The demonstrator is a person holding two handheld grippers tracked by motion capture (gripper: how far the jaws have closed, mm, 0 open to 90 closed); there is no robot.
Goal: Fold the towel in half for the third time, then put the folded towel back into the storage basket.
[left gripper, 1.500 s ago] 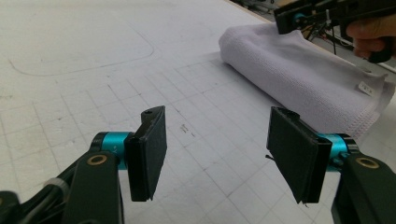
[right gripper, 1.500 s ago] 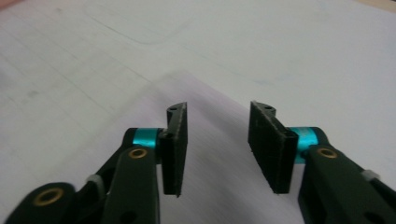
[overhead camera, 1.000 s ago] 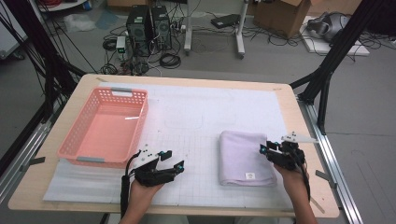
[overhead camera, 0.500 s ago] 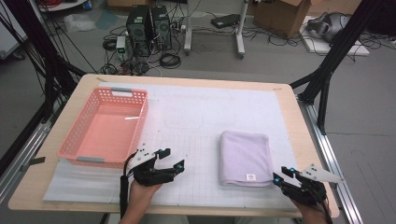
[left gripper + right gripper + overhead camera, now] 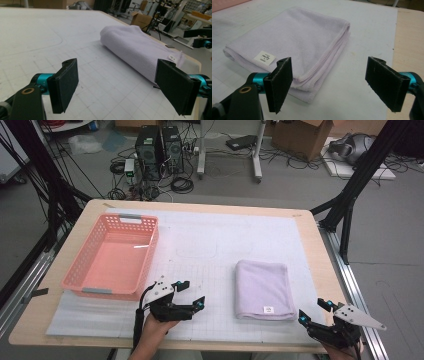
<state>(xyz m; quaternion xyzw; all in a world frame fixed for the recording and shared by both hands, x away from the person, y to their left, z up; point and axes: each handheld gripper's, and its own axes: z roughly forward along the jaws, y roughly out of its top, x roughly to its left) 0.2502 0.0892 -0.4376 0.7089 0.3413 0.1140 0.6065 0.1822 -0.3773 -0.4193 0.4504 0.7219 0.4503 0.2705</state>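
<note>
The right gripper (image 5: 329, 85) has its jaws spread wide with nothing between them. In the right gripper view they face the near corner of the folded lilac towel (image 5: 294, 37): one jaw stands in front of the towel's stitched edge, beside the small white label (image 5: 263, 58), and the other stands over bare mat to the side of the towel. Whether the first jaw touches the cloth cannot be told. In the high view this right gripper (image 5: 314, 312) sits at the near right corner of the towel (image 5: 262, 287), just off its edge, with the grey plate on top pointing away from the towel.

The left gripper (image 5: 120, 87) also has its jaws spread and empty. In the left gripper view they hover low over the gridded white mat (image 5: 37, 30), looking at the towel (image 5: 135, 50) along its rolled fold, the label end lying nearest the far jaw. In the high view the left gripper (image 5: 192, 295) is held in a hand (image 5: 155, 322) to the left of the towel, clearly apart from it.

The towel lies flat on the mat (image 5: 250, 237), towards the near right part of the wooden tabletop (image 5: 312, 250). A pink basket (image 5: 82, 265) stands well to the left of the towel, beyond the left gripper.
</note>
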